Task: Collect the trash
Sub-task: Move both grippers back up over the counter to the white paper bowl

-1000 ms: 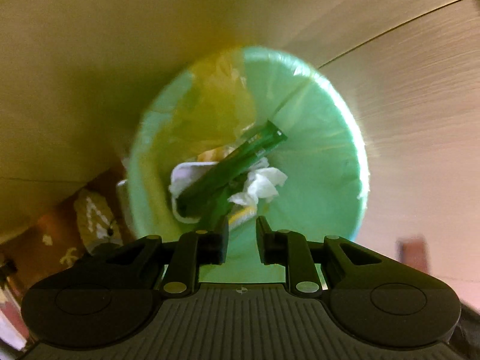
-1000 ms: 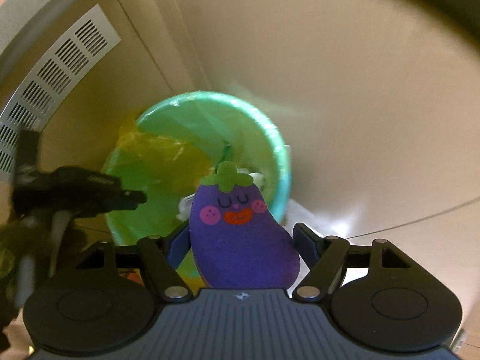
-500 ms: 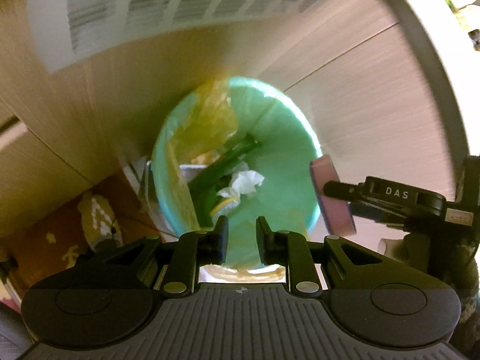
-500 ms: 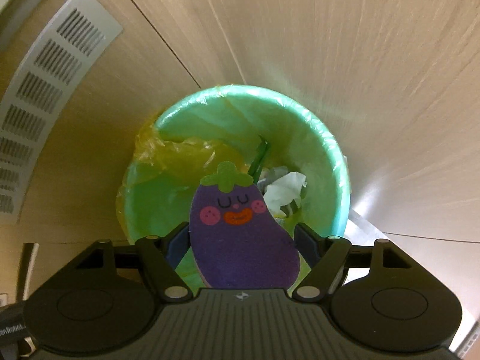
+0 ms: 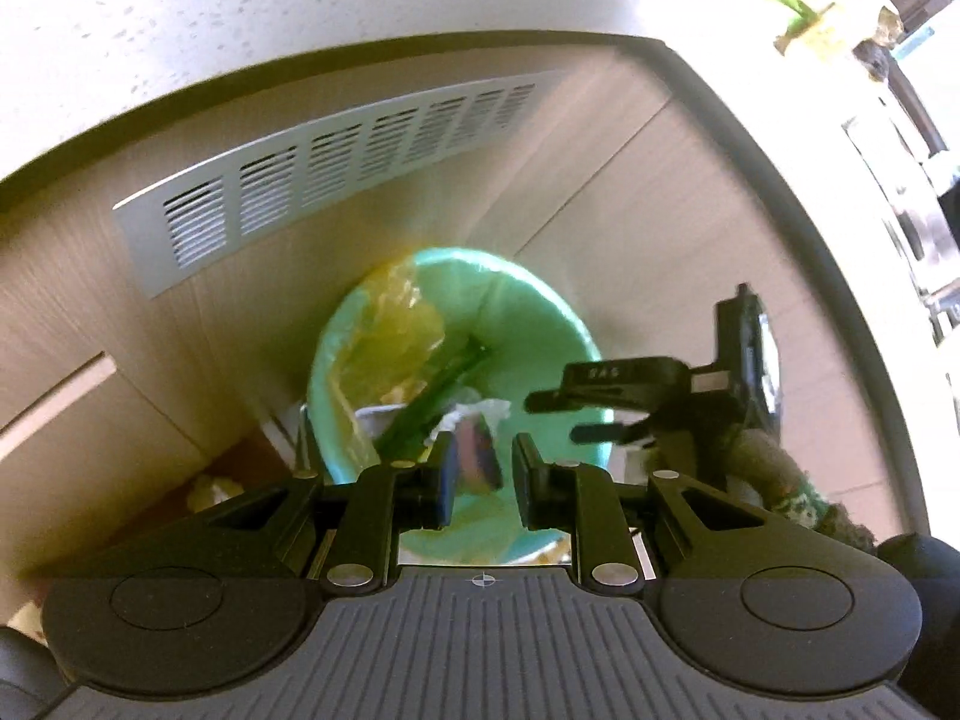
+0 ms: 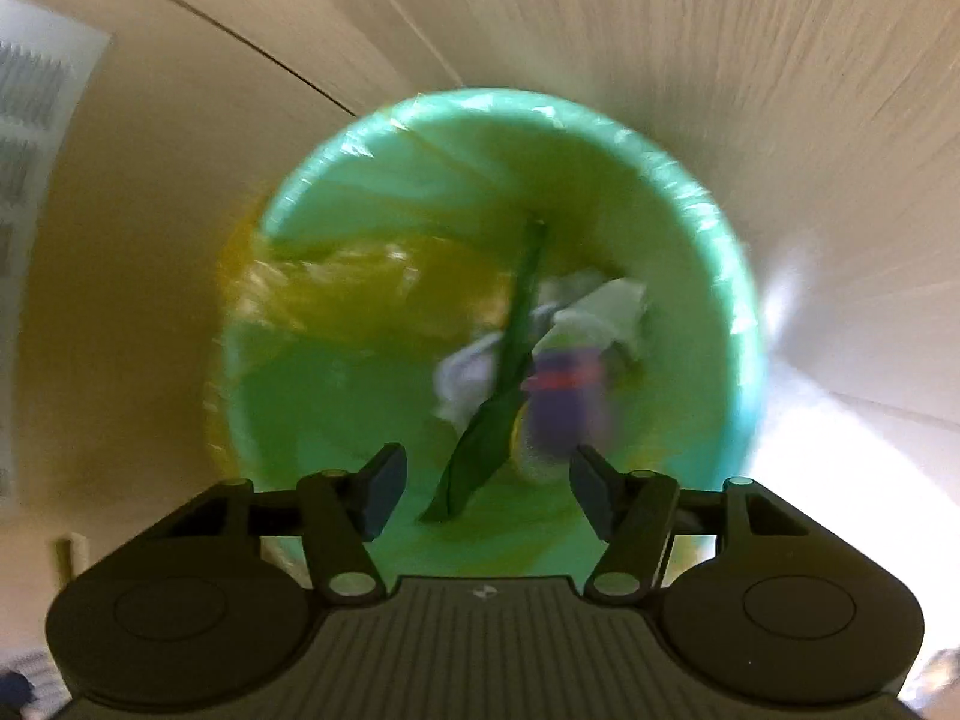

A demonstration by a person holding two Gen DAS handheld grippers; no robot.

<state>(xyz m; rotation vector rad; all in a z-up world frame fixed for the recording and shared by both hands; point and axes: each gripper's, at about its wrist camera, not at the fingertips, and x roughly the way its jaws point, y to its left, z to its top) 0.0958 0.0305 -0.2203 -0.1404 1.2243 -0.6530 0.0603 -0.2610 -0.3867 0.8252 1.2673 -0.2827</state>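
The mint-green lined trash bin (image 6: 498,99) sits below my right gripper (image 6: 487,468). Its jaws are closing, with nothing between them. A blurred purple eggplant sponge (image 6: 564,396) is loose inside the bin, beside a long green wrapper (image 6: 516,348), white tissue (image 6: 612,306) and a yellow bag (image 6: 336,294). In the left wrist view the bin (image 5: 540,282) lies lower, and the right gripper (image 5: 552,420) hangs over its right rim. My left gripper (image 5: 483,468) stands above the bin's near side, narrowly open and holding nothing. The sponge (image 5: 477,450) shows as a blur beyond its fingers.
Wood-grain cabinet panels (image 5: 630,198) stand behind the bin, with a grey vent grille (image 5: 330,180) under a white speckled countertop (image 5: 300,12). A person's patterned sleeve (image 5: 780,480) is at the right. Brown floor with scraps (image 5: 210,486) lies left of the bin.
The right gripper let go of the eggplant sponge, which dropped into the bin, and it moved closer over the bin. The left gripper rose and backed away, still holding nothing.
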